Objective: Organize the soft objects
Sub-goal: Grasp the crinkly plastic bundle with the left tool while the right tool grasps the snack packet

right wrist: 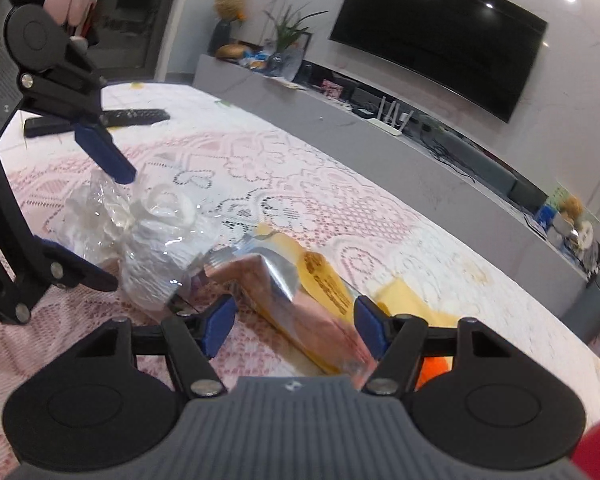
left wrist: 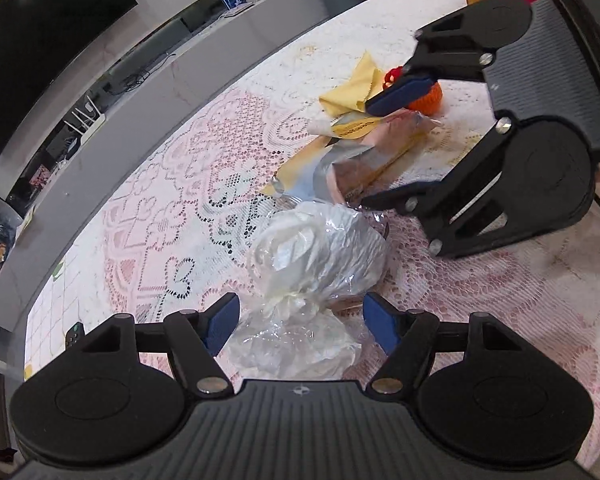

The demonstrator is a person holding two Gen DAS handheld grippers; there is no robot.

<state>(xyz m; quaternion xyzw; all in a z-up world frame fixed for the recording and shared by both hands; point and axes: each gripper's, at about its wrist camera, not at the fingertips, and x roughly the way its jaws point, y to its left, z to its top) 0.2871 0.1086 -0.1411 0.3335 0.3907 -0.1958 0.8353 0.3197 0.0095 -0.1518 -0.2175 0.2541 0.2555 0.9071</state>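
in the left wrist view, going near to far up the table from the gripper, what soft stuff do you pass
clear plastic bag → foil and yellow packet → yellow cloth, with the orange knitted thing beside it at about the same depth

Each hand-held gripper, left [left wrist: 300, 326] and right [right wrist: 296, 322], has a ribbed grey body, round black discs either side, black linkage arms with silver screws, and blue finger pads [left wrist: 220, 326]; a small white mark, perhaps a logo, sits centre.
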